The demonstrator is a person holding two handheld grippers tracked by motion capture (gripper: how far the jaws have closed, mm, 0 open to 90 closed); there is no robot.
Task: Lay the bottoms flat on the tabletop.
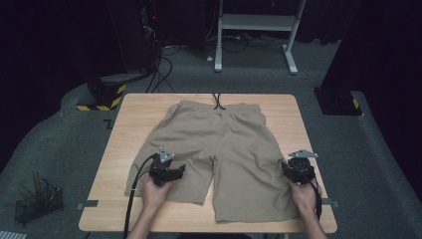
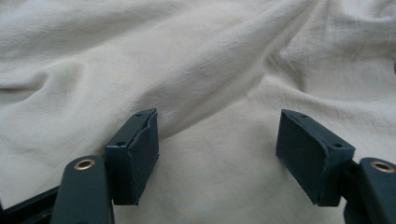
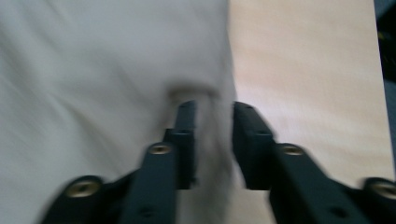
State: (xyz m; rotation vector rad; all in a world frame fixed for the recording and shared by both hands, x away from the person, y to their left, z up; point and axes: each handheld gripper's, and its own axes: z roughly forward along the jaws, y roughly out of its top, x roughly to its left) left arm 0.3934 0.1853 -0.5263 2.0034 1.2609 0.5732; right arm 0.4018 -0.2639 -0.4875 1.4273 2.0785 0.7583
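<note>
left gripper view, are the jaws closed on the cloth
No, the left gripper has its jaws standing wide apart over the beige shorts, with open cloth between them and nothing pinched.

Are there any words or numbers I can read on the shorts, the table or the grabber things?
None: no words, numbers or labels can be read anywhere.
The beige cloth shorts, the light wooden table and both black grippers, left and right, look plain.

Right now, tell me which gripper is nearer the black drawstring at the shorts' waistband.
Left, narrowly. The left gripper sits over the shorts' left leg, closer to the middle line where the drawstring lies. The right gripper is out at the right leg's outer edge.
</note>
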